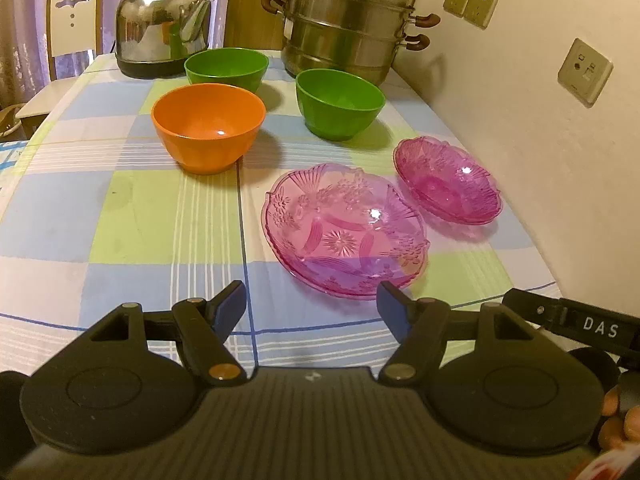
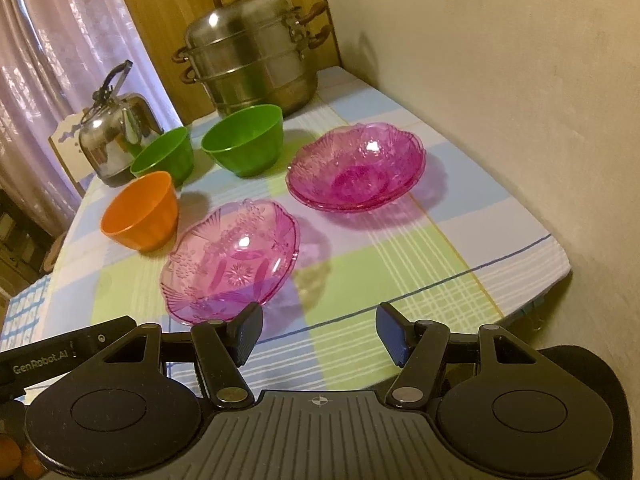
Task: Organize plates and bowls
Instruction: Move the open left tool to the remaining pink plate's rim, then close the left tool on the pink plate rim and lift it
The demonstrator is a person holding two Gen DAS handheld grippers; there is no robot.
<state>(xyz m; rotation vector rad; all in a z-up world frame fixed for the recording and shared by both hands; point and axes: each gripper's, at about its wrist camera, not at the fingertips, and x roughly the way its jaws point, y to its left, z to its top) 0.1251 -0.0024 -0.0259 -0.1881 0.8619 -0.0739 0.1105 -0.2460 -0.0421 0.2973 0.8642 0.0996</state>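
On the checked tablecloth stand an orange bowl (image 1: 209, 126) (image 2: 141, 210) and two green bowls, one behind it (image 1: 226, 68) (image 2: 163, 157) and one to the right (image 1: 340, 103) (image 2: 243, 140). A single pink glass plate (image 1: 345, 229) (image 2: 231, 265) lies nearest. Farther right near the wall lies a second pink dish (image 1: 448, 181), which in the right wrist view looks like two stacked (image 2: 356, 166). My left gripper (image 1: 312, 306) hangs open above the near table edge, left of the near plate's front rim. My right gripper (image 2: 319, 330) is open too, right of that plate, holding nothing.
A steel kettle (image 1: 164, 34) (image 2: 116, 138) and a tall steel steamer pot (image 1: 346, 20) (image 2: 250, 60) stand at the table's far end. A wall with sockets (image 1: 585, 71) runs along the right side. A white chair (image 1: 74, 20) stands beyond the far left corner.
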